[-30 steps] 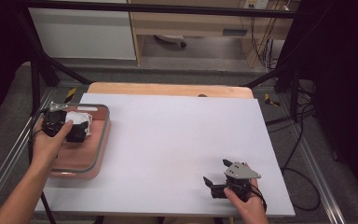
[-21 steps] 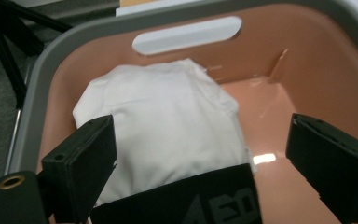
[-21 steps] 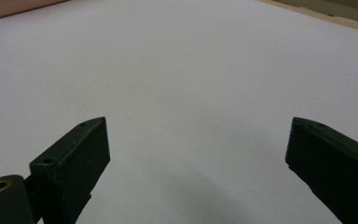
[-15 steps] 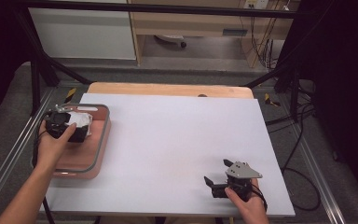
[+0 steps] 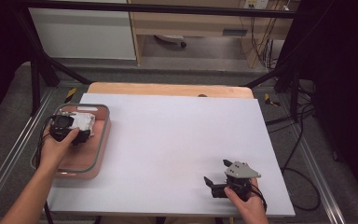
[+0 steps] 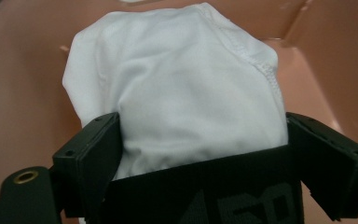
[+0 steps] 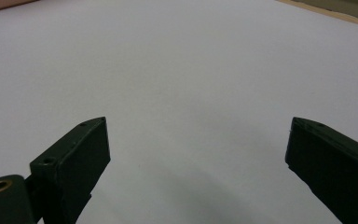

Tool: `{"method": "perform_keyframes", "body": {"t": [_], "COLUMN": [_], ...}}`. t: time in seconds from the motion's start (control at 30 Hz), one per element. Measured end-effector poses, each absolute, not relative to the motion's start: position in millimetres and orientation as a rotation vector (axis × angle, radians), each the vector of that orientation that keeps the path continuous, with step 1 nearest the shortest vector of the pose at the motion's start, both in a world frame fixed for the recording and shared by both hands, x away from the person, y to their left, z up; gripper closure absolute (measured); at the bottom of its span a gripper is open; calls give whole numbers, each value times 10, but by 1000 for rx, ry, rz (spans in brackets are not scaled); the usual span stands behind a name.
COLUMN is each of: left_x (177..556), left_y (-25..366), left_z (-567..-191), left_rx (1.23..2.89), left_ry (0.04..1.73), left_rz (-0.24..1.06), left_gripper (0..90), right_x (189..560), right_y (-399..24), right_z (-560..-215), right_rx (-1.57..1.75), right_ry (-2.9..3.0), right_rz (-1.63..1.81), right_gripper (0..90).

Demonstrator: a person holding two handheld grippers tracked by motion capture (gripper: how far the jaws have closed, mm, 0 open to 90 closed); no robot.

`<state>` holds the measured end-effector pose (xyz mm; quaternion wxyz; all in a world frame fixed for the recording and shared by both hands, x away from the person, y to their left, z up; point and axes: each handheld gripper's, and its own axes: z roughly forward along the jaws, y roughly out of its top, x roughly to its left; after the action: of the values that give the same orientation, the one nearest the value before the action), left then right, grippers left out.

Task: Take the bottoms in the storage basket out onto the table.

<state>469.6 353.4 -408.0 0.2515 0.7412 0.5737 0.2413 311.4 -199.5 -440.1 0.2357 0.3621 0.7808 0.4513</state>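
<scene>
- Okay, left gripper (image 5: 81, 128) is down in the pink tray (image 5: 103, 140) at the table's left edge, held by the person's left hand (image 5: 56, 147).
- Left gripper view: white cloth (image 6: 177, 102) is bunched between the two black jaws, which stand wide on either side of it; the jaws have just been closing a little with the cloth between them. Cloth edges reach both jaws, but I cannot tell if the pads actually press on it.
- The cloth lies inside the tray, on its pink floor, with a stitched hem running down its right side in that view.
- High view: the cloth (image 5: 85, 121) shows as a white lump at the tray's far end, just beside the gripper body.
- Right gripper (image 5: 212, 185) rests on the white table top (image 5: 177, 140) near the front right corner, held by the right hand (image 5: 244, 203).
- Right gripper view: jaws wide apart, only bare white table (image 7: 177, 84) between them.
- The two grippers are well apart.
</scene>
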Motion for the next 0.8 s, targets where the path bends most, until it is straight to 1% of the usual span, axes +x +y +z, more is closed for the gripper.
{"method": "perform_keyframes", "body": {"t": [0.13, 0.27, 0.37, 0.43, 0.5, 0.57, 0.77, 0.8], "left_x": [4749, 4809, 4838, 4851, 4855, 4853, 4852, 4847], "left_y": [3491, 3471, 3491, 3503, 3508, 3514, 3543, 3547], "left_z": [-4107, -4190, -4216, -4231, -4243, -4236, -4195, -4182], "left_rx": [2022, 2033, 2030, 2019, 2032, 2042, 2053, 2059], "left_ry": [1556, 1574, 1608, 1629, 1638, 1643, 1638, 1631], "left_rz": [659, 669, 678, 690, 711, 735, 719, 721], "left_gripper": [110, 19, 18, 52, 115, 219, 430, 479], "right_x": [3120, 3116, 3115, 3117, 3118, 3119, 3119, 3117], "right_y": [-1992, -1988, -1987, -1985, -1980, -1975, -1972, -1973], "right_z": [-4406, -4409, -4410, -4413, -4415, -4417, -4418, -4418], "right_rx": [997, 992, 989, 987, 986, 985, 980, 981], "right_ry": [2147, 2155, 2160, 2162, 2165, 2169, 2172, 2172], "right_rz": [1239, 1239, 1240, 1240, 1240, 1238, 1236, 1237], "right_gripper": [65, 64, 64, 64, 64, 64, 64, 64]}}
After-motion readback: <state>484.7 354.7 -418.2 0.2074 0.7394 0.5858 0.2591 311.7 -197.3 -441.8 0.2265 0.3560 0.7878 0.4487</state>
